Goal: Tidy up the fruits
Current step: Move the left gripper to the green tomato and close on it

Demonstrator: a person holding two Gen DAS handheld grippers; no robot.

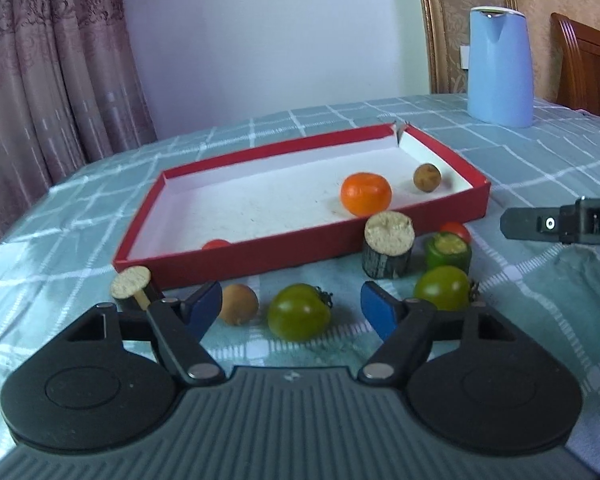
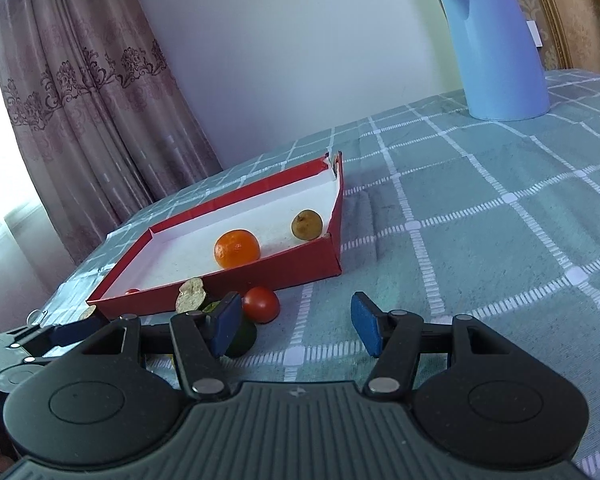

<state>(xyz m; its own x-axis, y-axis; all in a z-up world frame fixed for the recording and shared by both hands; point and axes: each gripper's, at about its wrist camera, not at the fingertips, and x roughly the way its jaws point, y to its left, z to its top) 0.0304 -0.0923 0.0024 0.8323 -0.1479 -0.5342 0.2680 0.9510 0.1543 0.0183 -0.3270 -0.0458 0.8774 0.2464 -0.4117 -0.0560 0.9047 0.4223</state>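
Left gripper (image 1: 292,312) spread wide, nothing held; green tomato (image 1: 299,312) sits lower centre between its pads, on the checked tablecloth (image 1: 540,184). Brown fruit (image 1: 239,304) just left of it. Red tray (image 1: 236,260) beyond, mid-frame, holds an orange (image 1: 366,194). Right gripper (image 2: 296,328) likewise spread, idle. Tomato probably light, smooth, bruisable: grip gently across its widest middle.
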